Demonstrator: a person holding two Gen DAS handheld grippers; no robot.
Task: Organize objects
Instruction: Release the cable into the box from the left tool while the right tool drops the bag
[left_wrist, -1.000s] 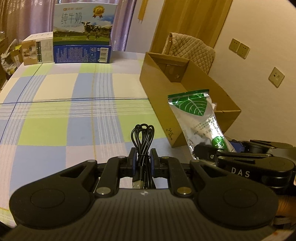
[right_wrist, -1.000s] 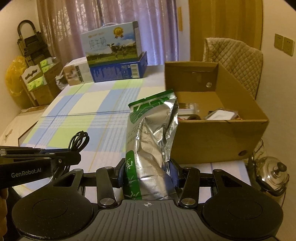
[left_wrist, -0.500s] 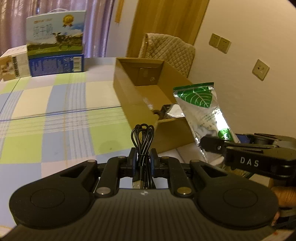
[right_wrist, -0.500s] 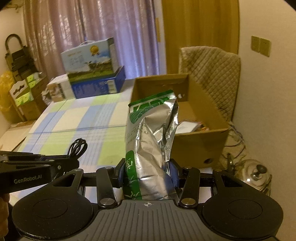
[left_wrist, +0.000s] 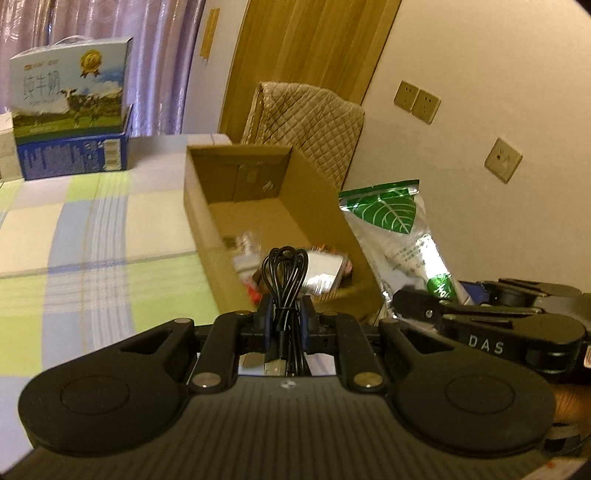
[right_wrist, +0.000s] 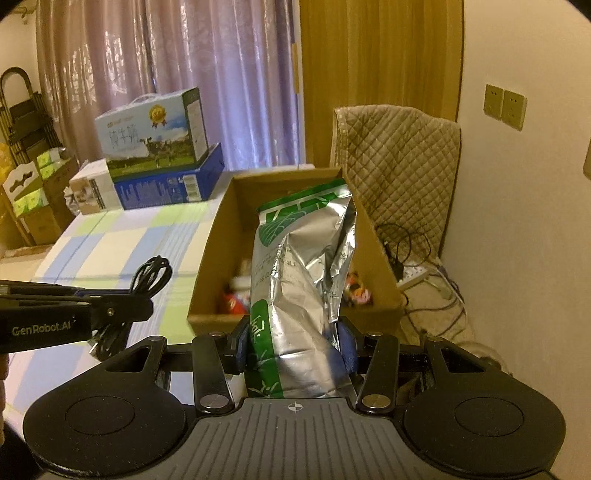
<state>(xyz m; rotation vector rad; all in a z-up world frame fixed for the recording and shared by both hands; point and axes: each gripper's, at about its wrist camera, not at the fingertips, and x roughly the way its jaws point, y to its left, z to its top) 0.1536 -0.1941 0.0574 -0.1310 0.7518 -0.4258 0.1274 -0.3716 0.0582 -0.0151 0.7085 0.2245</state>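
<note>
The left gripper (left_wrist: 283, 325) is pinched nearly all the way in, its blue-padded fingers (left_wrist: 265, 320) clamped on a bundled black USB cable (left_wrist: 283, 275) whose looped end sticks up past the fingertips while the plug end hangs back toward the handle. The cable loops show in front of the near end of the open cardboard box (left_wrist: 236, 206), which sits on a table (left_wrist: 92, 236) covered in a blue, green and cream check cloth. The right gripper (right_wrist: 293, 341) is set wider, its fingers pressed into both sides of a silver foil pouch (right_wrist: 303, 280) with green printing, gripped near the bottom so that most of the bag stands upright above the fingertips. From the right wrist view the pouch rises in front of the box's opening; from the left wrist view it stands just to the right of the box's right wall. Inside the box lie a few small packets (left_wrist: 325, 271), blurred and hard to tell apart. At the table's far end a milk carton case (right_wrist: 155, 129) sits stacked on a blue box (right_wrist: 170, 184), and a quilted cover (right_wrist: 399, 162) is draped behind the cardboard box.
</note>
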